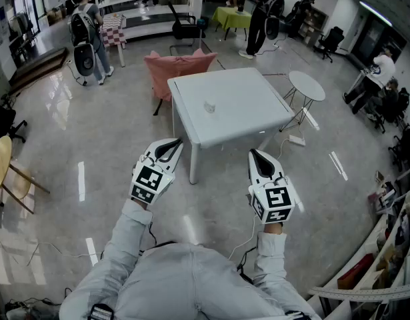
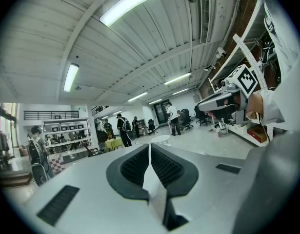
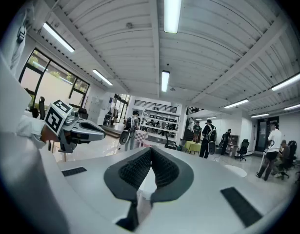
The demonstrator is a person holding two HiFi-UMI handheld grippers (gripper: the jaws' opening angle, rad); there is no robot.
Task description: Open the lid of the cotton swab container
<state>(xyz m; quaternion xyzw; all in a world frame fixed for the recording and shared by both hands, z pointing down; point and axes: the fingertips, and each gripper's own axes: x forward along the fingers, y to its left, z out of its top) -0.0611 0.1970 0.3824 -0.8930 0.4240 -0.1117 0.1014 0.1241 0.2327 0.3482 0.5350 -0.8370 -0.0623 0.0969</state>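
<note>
Whitish and small, the cotton swab container sits near the middle of the white tabletop, well ahead of the left tongs and the right tongs, both pressed together, empty, over the floor.

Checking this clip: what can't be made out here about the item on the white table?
- The small pale object on the white table: too small in the head view to identify, or to see any lid.
- Left and right gripper views: neither shows that table; both look across the room.
</note>
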